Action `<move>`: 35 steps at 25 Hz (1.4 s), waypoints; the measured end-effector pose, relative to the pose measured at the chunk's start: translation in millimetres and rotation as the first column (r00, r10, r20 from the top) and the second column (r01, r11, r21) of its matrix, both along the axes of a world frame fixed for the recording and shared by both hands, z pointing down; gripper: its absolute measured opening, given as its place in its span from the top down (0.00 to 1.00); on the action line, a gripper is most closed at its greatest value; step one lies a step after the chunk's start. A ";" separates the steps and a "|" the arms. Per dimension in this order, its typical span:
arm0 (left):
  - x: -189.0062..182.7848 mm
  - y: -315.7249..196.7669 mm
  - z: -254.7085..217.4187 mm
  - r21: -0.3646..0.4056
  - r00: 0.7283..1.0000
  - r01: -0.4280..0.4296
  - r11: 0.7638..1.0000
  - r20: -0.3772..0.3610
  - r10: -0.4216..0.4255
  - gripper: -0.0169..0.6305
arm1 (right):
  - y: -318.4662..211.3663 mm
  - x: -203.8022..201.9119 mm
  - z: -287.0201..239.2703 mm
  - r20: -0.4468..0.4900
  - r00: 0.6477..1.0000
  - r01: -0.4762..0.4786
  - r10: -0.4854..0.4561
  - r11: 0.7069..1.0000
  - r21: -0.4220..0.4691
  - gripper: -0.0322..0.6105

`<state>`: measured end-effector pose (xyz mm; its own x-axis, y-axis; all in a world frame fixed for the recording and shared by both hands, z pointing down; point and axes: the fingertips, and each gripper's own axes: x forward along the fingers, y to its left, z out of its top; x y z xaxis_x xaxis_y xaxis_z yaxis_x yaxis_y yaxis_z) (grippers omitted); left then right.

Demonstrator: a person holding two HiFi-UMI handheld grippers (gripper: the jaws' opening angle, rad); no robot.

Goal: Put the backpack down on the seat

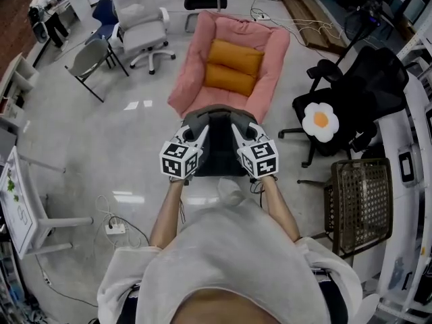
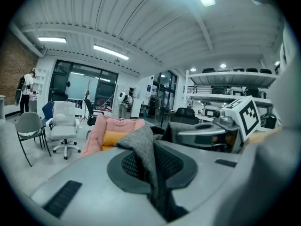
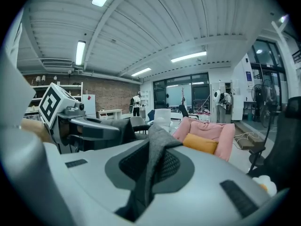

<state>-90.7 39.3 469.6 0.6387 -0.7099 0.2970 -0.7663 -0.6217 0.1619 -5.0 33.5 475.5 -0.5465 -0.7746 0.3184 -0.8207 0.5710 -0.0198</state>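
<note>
A glossy pale grey floor (image 1: 135, 123) reflects the strip lights (image 2: 110, 52) set in a white ribbed ceiling (image 2: 150, 22). A white office chair (image 1: 143, 25) stands beside a grey folding chair (image 1: 91, 59). A black office chair (image 1: 368, 90) carries a fried-egg cushion (image 1: 320, 121) (white petals, yellow centre). A brick wall (image 3: 113, 95) meets dark-framed glazing (image 3: 181, 91).

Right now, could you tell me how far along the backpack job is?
Done: the backpack is lifted, with the left gripper and right gripper each shut on its grey fabric. In hand: it hangs over the floor, in front of the pink seat. Left: lower it onto the seat and let go.
</note>
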 end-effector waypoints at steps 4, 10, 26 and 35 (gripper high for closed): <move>2.2 -45.4 -3.2 0.001 1.000 0.007 1.000 0.004 -0.007 0.92 | -45.2 2.4 -3.1 0.011 1.000 0.007 -0.007 1.000 0.003 0.91; 9.1 -119.2 -18.3 0.027 1.000 0.024 0.999 0.004 -0.024 0.92 | -119.9 9.4 -17.4 0.034 0.999 0.022 -0.022 0.999 0.024 0.91; 39.8 -304.7 -34.4 0.053 0.997 0.068 0.996 0.020 -0.070 0.92 | -306.5 39.5 -32.2 0.044 0.997 0.060 -0.063 0.997 0.048 0.91; 47.6 -360.4 -17.9 0.013 0.996 0.091 0.996 0.019 -0.092 0.92 | -364.0 48.1 -15.7 0.053 0.996 0.076 -0.077 0.997 0.014 0.91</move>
<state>-43.1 -321.1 451.6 0.5650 -0.7688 0.2995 -0.8230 -0.5506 0.1393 43.1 -330.5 459.8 -0.6205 -0.7333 0.2780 -0.7725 0.6325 -0.0558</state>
